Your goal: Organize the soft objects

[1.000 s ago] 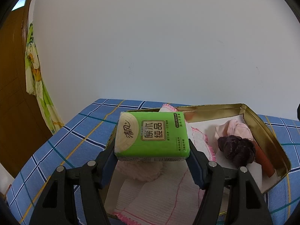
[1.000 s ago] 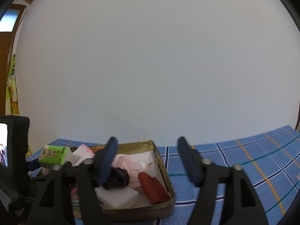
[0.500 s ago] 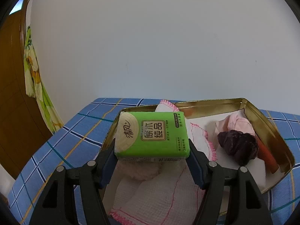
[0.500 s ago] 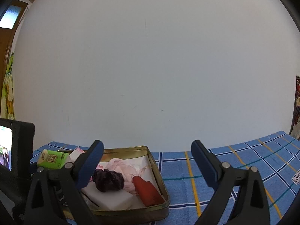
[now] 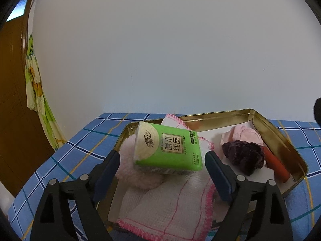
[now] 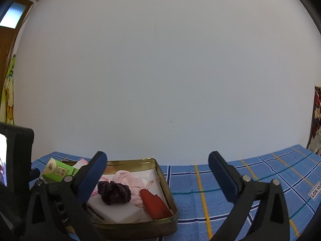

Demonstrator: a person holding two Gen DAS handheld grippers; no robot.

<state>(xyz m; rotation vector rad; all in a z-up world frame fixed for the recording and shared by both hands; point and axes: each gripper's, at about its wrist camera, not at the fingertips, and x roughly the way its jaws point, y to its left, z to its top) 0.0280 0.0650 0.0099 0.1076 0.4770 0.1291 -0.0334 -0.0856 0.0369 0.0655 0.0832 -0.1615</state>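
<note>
Chinese characters are printed on the green tissue pack. In a framed panel on its green face, the large characters 原木纯品 are read. On its cream-coloured end, a brush-style brand mark is seen, of which 清风 appears to be the reading. Smaller lines of print beside and below the panel are too small to be made out. On the blue checked cloth, a white label is sewn at the right edge; the letters "LOVE" are read on it, and the rest is cut off.
</note>
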